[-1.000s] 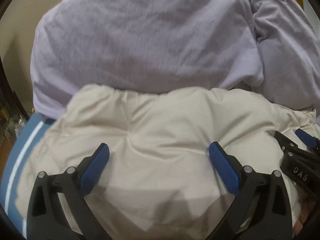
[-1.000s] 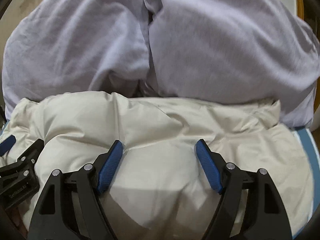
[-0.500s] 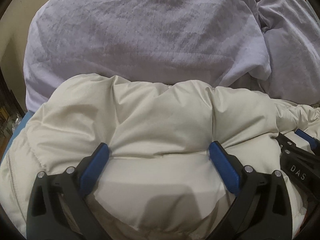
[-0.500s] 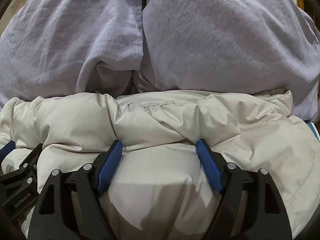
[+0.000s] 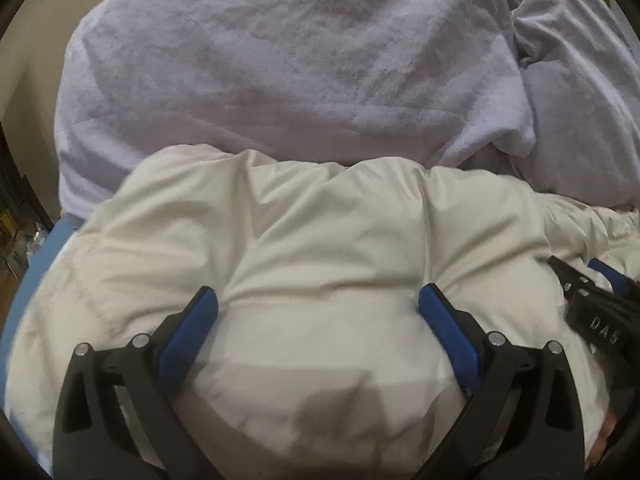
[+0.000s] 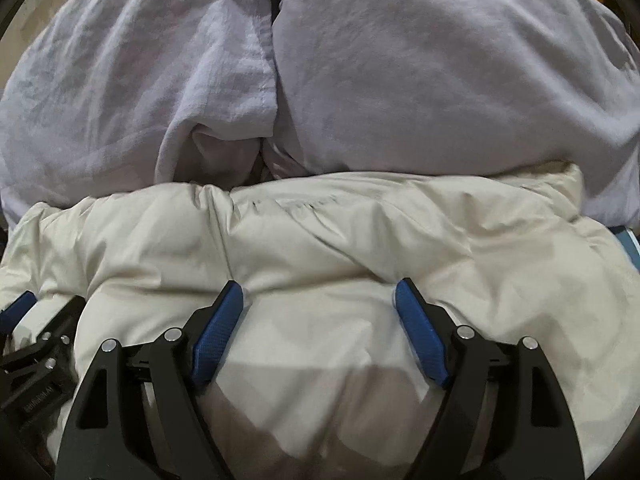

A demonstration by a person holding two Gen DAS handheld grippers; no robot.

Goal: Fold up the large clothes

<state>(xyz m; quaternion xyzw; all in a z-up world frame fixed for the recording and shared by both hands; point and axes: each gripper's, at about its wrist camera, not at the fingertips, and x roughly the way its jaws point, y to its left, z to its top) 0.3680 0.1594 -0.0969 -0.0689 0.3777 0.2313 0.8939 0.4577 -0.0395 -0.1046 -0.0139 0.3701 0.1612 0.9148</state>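
Note:
A puffy cream quilted jacket (image 5: 320, 240) fills the lower half of the left wrist view, and it also fills the lower half of the right wrist view (image 6: 320, 240). My left gripper (image 5: 318, 304) is open, its blue pads pressed down into the jacket with padding bulging between them. My right gripper (image 6: 319, 298) is open in the same way, pads sunk into the jacket. Each gripper shows at the edge of the other's view: the right gripper (image 5: 600, 312) and the left gripper (image 6: 36, 344). They stand side by side, close together.
Two lilac pillows lie just beyond the jacket (image 5: 288, 64), (image 6: 460, 72), with a gap between them. Blue bedding (image 5: 44, 256) shows at the left edge and at the right edge (image 6: 630, 248). A beige wall (image 5: 28, 52) lies far left.
The jacket has been gathered and pushed toward the pillows, bunching into a thicker roll. More of the blue bedding at the sides is covered. Both grippers stay open and pressed into it.

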